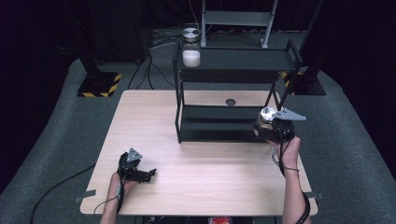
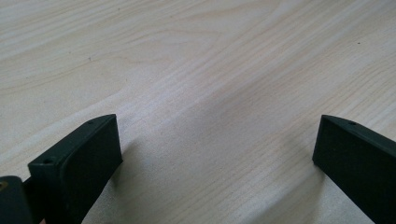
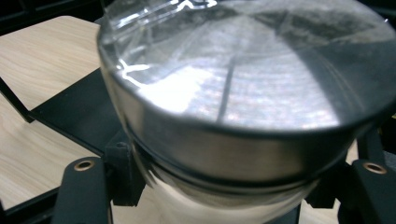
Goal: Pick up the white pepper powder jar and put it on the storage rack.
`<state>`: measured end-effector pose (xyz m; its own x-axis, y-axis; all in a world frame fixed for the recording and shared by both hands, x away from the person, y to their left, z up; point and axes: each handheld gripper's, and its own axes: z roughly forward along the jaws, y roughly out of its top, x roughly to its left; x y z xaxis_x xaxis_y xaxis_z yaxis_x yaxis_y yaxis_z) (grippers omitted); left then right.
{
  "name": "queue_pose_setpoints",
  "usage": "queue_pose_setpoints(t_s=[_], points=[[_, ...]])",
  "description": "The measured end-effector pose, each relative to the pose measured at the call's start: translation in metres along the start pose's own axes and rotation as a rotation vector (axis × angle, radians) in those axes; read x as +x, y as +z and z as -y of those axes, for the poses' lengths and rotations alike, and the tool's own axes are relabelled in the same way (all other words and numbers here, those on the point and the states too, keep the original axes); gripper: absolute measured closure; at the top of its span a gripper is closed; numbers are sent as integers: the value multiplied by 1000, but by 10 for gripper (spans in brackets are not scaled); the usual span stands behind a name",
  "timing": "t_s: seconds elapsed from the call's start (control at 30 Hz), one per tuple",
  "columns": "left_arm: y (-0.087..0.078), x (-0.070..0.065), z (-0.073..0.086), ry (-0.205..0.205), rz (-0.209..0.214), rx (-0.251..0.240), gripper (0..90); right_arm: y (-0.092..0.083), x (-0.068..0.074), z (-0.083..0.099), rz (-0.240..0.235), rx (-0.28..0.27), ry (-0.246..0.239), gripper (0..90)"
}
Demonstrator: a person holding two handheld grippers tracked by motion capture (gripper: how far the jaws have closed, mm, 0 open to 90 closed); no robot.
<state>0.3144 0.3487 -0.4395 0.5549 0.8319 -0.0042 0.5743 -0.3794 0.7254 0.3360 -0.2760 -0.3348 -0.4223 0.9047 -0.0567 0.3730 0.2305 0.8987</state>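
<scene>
I am holding a jar (image 1: 264, 120) in my right gripper (image 1: 274, 127), the jaws clamping it from both sides just under its metal lid (image 3: 243, 88). In the high view the jar is hanging at the right front corner of the black shelf rack (image 1: 233, 79), level with the lower shelf (image 1: 215, 122) and clear of the table (image 1: 196, 177). Its long axis is running roughly upright, tipped a little, with the shiny lid pointing up and toward the camera above; the body below the lid is looking brownish there, while in the right gripper view I am making out only a pale part beneath the lid. That view is looking steeply onto the lid, with the rack's dark lower shelf and the wooden tabletop behind it.

My left gripper (image 1: 140, 173) is resting low over the near left part of the table, well apart from the rack. Its jaws are standing wide with only bare wood between them.

A second jar (image 1: 191, 46), holding something white, is standing upright on the left end of the top shelf (image 1: 243, 59), lid up.
</scene>
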Motion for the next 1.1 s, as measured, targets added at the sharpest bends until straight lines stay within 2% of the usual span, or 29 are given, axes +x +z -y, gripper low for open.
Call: queue_pose_setpoints(t_s=[0.3,0.87,1.1], points=[[0,0,0,0,0,0,3,-5,0,-17,6,0,-15,303],[0,0,0,0,0,0,3,-16,-3,-42,7,-41,-4,303],[0,0,0,0,0,0,3,-22,-4,-56,10,-53,-15,303]])
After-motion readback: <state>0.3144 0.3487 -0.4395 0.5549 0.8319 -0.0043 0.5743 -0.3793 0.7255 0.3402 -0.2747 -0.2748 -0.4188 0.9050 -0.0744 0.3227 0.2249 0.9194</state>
